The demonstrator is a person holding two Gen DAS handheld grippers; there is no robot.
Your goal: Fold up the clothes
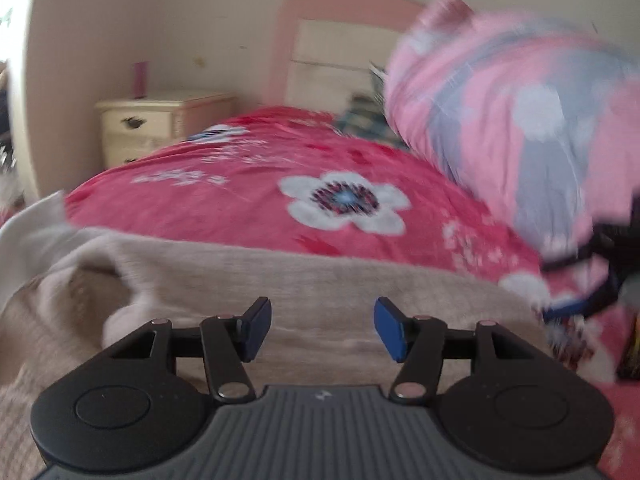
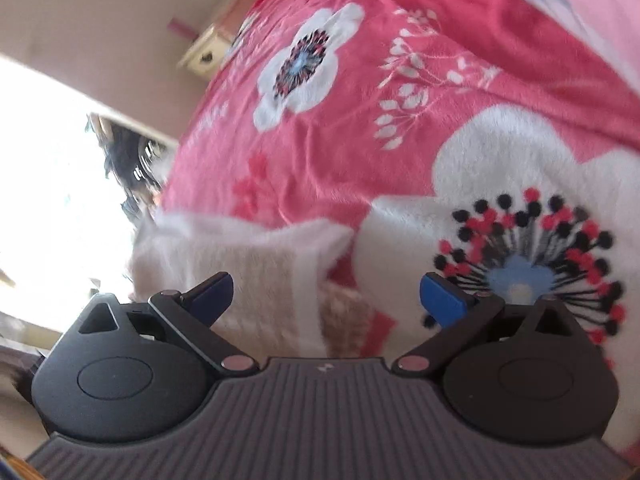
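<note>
While the beige knit garment (image 1: 304,280) lies rumpled across the near edge of the bed (image 1: 240,196), one white-trimmed part (image 2: 256,256) bunched toward its side, no finished fold is visible. The left hand-held gripper (image 1: 322,328) hovers over the knit with jaws spread and empty; the right hand-held gripper (image 2: 326,300) is likewise spread, gripping nothing. Judged from this, folding is at an early stage, with grasping, flattening and every fold left.

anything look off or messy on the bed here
The beige garment lies rumpled, its white-trimmed edge bunched up. Behind it a pink quilt sits heaped on the red blanket. Nothing looks spilled or damaged.
</note>
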